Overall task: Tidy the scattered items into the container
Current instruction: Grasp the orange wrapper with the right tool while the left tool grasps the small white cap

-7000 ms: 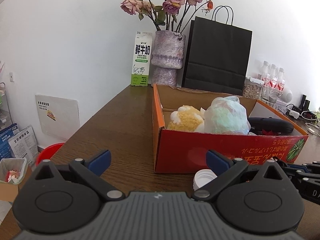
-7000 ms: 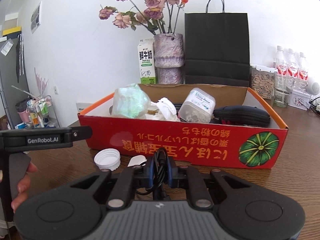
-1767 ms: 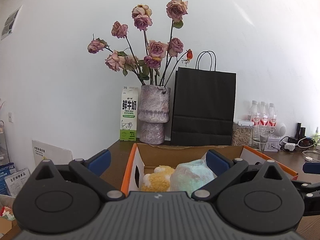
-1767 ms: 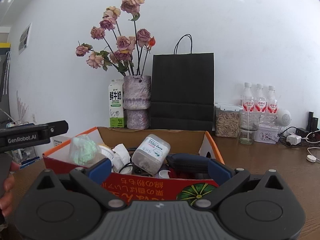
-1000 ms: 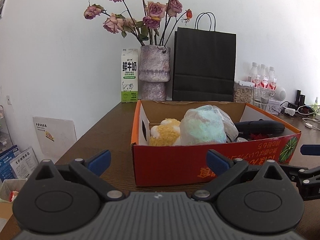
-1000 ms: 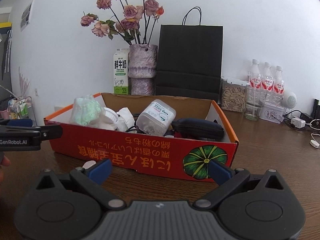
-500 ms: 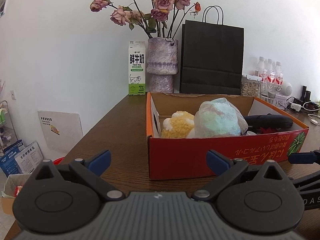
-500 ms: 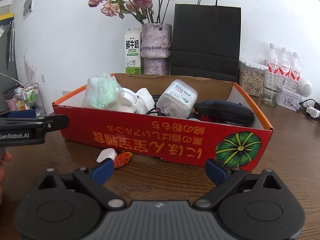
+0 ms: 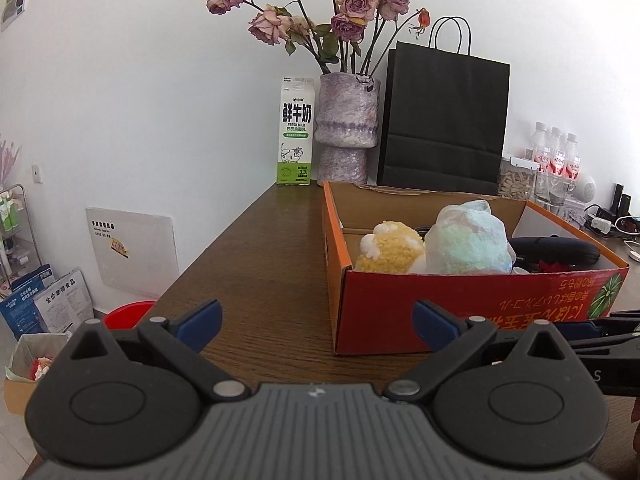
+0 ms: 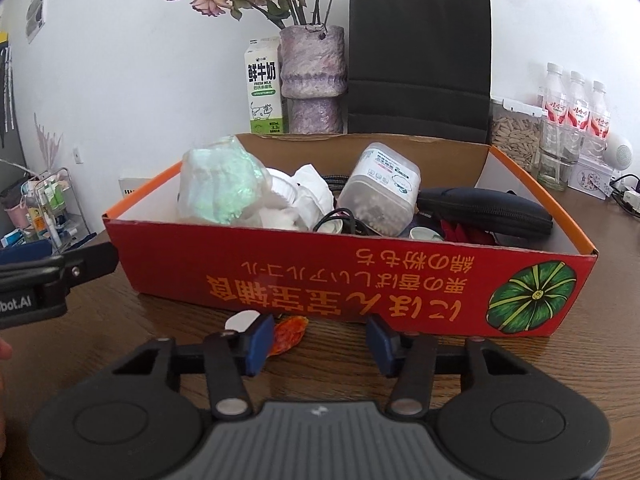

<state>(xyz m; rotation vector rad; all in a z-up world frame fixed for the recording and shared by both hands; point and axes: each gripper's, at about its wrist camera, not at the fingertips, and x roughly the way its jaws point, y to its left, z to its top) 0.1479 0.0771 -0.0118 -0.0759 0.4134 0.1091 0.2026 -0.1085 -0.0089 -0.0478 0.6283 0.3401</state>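
Note:
A red cardboard box (image 10: pixel 360 280) sits on the wooden table (image 9: pixel 260 264), also in the left wrist view (image 9: pixel 460 304). It holds a bagged green-white bundle (image 10: pixel 218 188), a yellow plush (image 9: pixel 388 248), a clear jar (image 10: pixel 380 188), a black case (image 10: pixel 484 210) and a cable. In front of the box lie a small orange-red wrapper (image 10: pixel 290 334) and a white cap (image 10: pixel 240 320). My right gripper (image 10: pixel 318 344) is partly open and empty, low over the table just right of the wrapper. My left gripper (image 9: pixel 316 324) is wide open and empty, left of the box.
Behind the box stand a milk carton (image 9: pixel 294 142), a vase of dried roses (image 9: pixel 346 128) and a black paper bag (image 9: pixel 444 120). Water bottles (image 10: pixel 576 108) and a seed jar (image 10: pixel 514 136) stand at the back right. The table's left edge drops to a red bin (image 9: pixel 128 316).
The right gripper has dropped and moved close to the wrapper and cap, and its jaws have narrowed. The left gripper has shifted slightly left and stays open.

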